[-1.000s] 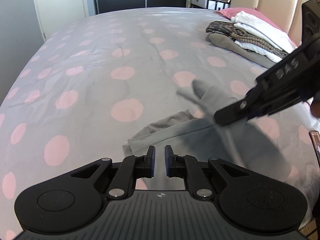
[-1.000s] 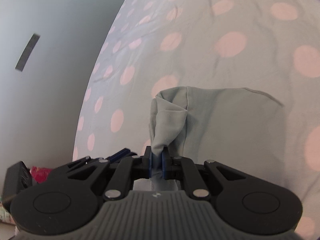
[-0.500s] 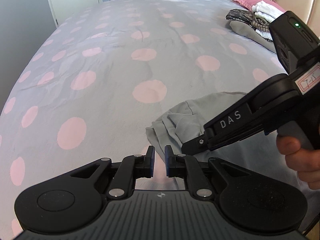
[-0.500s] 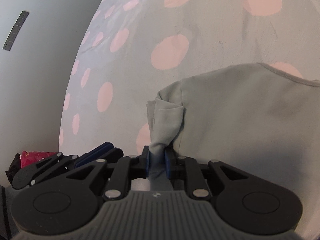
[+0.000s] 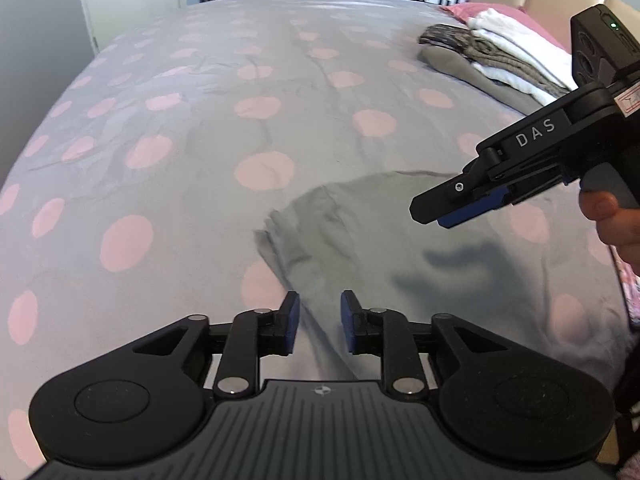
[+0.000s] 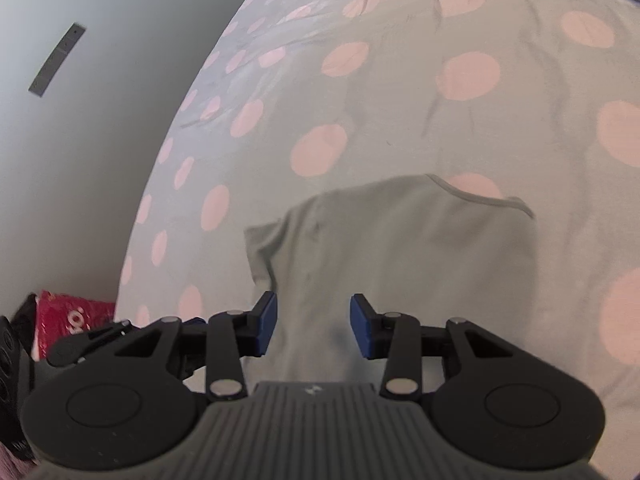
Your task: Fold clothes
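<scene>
A grey shirt (image 6: 400, 256) lies spread flat on the pink-dotted bedspread (image 5: 256, 128), its left sleeve rumpled. Both the left gripper (image 5: 316, 322) and the right gripper (image 6: 312, 320) hang just above it, jaws apart and holding nothing. Folded clothes (image 5: 504, 60) sit stacked far right.

White letters "DAS" stand along the black side of the right gripper (image 5: 444, 210). A small red-and-white sticker sits further back on it, too small to read. Nothing else is legible.
</scene>
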Demonstrator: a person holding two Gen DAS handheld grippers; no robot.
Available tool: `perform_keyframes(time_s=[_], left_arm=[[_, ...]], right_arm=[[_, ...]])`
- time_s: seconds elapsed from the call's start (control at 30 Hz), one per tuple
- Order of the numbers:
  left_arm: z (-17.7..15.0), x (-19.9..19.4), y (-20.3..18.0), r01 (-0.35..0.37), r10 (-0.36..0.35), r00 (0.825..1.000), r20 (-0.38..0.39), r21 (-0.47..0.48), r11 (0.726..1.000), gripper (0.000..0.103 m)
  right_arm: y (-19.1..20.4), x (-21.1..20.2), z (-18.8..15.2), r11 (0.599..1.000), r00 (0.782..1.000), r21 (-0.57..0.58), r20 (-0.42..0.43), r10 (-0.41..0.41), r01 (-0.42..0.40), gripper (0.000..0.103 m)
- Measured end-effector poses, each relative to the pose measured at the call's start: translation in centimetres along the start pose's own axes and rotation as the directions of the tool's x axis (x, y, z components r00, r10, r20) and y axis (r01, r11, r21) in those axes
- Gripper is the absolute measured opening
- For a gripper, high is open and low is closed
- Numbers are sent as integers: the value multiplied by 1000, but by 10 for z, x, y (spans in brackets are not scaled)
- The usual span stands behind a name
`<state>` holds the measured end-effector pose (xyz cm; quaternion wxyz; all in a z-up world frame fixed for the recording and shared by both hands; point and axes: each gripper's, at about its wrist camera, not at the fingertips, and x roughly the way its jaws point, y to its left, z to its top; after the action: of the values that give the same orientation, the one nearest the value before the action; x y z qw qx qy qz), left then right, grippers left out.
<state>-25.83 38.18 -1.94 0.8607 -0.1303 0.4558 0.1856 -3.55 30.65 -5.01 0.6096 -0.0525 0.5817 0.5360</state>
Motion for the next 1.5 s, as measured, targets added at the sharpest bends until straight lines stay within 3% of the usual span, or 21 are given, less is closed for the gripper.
perform_keyframes(time_s=[0.1, 0.27, 0.57, 0.67, 0.73, 0.83, 0.97, 1.03, 1.17, 1.27, 1.37, 1.5], left_arm=[[-14, -5, -14, 56, -54, 998, -34, 44, 997, 35], [-42, -3, -30, 99, -86, 989, -123, 108, 989, 39], [-77, 22, -30, 158, -152, 958, -243, 3, 988, 39], [-81, 29, -34, 153, -145, 950, -275, 6, 988, 39], [-81, 31, -36, 134, -127, 953, -276, 8, 991, 27], [-79, 28, -35, 130, -130, 957, -261, -16, 991, 7], [-72, 13, -37, 128, -127, 967, -221, -10, 992, 3], [-70, 0, -33, 122, -126, 971, -203, -33, 992, 2], [-68, -20, -23, 110, -123, 975, -183, -81, 991, 2], [-74, -6, -22, 89, -108, 962, -251, -83, 993, 2], [-83, 17, -25, 61, -75, 942, -326, -54, 997, 2], [-86, 33, -29, 42, -48, 930, -366, -26, 999, 2]], right_arm=[[-1, -16, -22, 997, 999, -70, -3, -36, 36, 44], [-12, -35, -69, 985, 996, -152, -16, -88, 85, 46], [-26, -41, -161, 948, 986, -294, -71, -153, 126, 50], [-25, -35, -185, 928, 979, -339, -68, -190, 156, 50], [-22, -32, -196, 903, 973, -381, -33, -230, 200, 47], [-19, -29, -201, 878, 967, -417, 14, -254, 237, 46], [-21, -28, -198, 883, 967, -401, 35, -252, 245, 38], [-21, -28, -197, 884, 965, -392, 43, -259, 255, 20], [-17, -30, -197, 881, 964, -396, 50, -262, 260, 15], [-18, -26, -198, 867, 956, -414, 29, -291, 277, 7], [-22, -20, -198, 870, 954, -410, 6, -299, 275, 7], [-25, -16, -197, 869, 951, -414, -20, -308, 272, 7]])
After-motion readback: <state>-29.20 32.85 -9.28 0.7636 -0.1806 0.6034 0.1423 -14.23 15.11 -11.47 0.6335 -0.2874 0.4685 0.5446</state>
